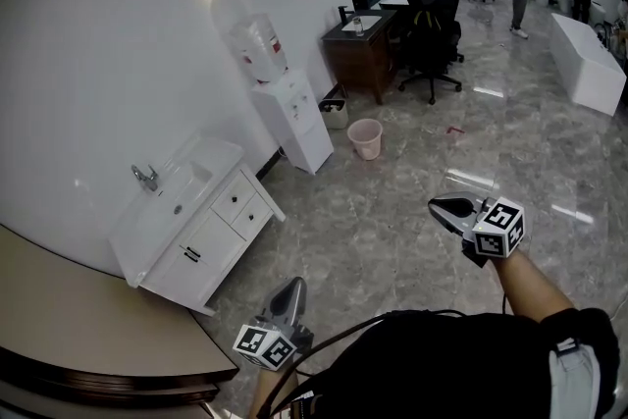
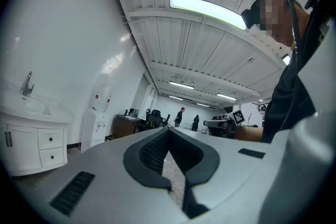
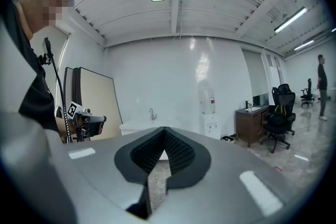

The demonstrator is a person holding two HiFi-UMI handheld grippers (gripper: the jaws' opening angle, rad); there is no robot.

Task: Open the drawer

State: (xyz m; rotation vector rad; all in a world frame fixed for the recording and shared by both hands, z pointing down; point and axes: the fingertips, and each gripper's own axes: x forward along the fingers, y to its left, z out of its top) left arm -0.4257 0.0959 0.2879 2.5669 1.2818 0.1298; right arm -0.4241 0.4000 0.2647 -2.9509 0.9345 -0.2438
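Drawers (image 1: 243, 203) sit at the vanity's (image 1: 218, 155) right end, well off; your left gripper (image 1: 290, 291) and right gripper (image 1: 444, 207) are closed, empty. Open one before meeting the seemingly small knob (image 2: 51, 139).

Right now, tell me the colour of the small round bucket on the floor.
The round bucket is pale pink; head view.

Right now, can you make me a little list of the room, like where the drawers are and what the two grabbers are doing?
drawers: two, both closed, in the white sink cabinet by the wall
left gripper: shut, empty, away from the cabinet
right gripper: shut, empty, away from the cabinet
beside the cabinet: water dispenser, then pink bucket
task: no drawer opened yet
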